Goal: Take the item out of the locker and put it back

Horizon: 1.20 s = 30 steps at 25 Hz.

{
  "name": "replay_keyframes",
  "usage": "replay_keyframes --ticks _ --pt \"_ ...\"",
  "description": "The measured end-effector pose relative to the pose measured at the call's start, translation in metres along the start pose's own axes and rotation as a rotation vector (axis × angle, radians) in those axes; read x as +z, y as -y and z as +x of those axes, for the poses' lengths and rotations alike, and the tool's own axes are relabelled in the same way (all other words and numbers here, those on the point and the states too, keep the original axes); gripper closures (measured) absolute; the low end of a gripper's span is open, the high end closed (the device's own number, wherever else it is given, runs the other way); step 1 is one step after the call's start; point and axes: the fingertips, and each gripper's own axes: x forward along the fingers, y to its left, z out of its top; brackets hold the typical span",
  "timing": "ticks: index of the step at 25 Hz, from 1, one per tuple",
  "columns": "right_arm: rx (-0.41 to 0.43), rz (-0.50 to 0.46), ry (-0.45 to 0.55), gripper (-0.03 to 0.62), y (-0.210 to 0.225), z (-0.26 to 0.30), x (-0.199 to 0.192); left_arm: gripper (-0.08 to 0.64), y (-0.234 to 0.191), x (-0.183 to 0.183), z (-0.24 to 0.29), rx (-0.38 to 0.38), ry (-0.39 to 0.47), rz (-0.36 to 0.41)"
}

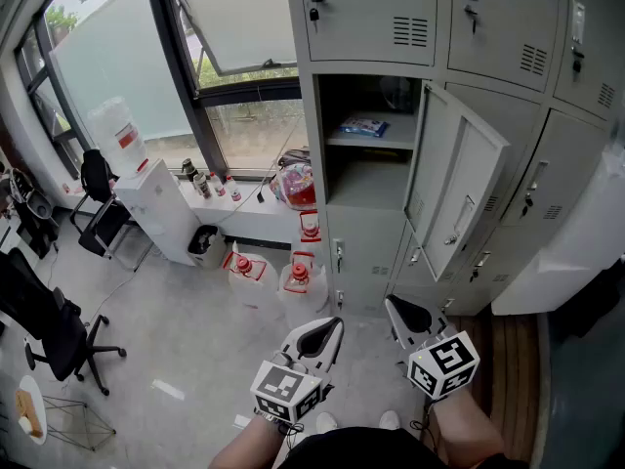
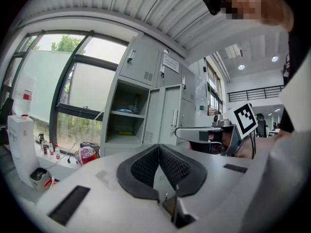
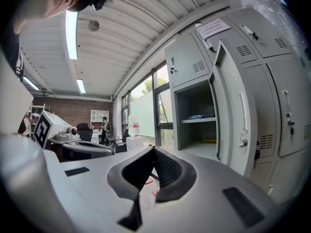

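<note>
The grey locker (image 1: 366,179) stands with its door (image 1: 457,189) swung out to the right. On its upper shelf lies a blue packet (image 1: 364,125), also seen in the left gripper view (image 2: 124,111) and the right gripper view (image 3: 199,116). Something yellow (image 2: 125,133) lies at the back of the lower shelf. Both grippers hover low in front of the locker, well short of it. My left gripper (image 1: 330,325) is shut and empty, its pads meeting at the tip (image 2: 159,147). My right gripper (image 1: 393,306) is shut too, with nothing between its pads (image 3: 154,150).
A white water dispenser (image 1: 156,208) stands by the window at the left. Red-capped jugs (image 1: 298,274) and a colourful bag (image 1: 296,184) sit near the locker's foot. Black office chairs (image 1: 54,330) stand at the far left. More closed lockers (image 1: 576,164) run to the right.
</note>
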Motion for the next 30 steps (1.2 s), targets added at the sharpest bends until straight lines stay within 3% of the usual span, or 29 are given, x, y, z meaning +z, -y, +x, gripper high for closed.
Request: replay_keyframes --ticks 19,30 --pt "-0.081 0.022 0.036 0.540 -0.028 0.028 0.000 0.543 -0.040 0.000 -0.025 -0.067 -0.011 0.031" --pt "-0.097 0.018 0.033 0.540 0.006 0.038 0.007 0.543 -0.040 -0.001 0.008 -0.078 -0.023 0.015"
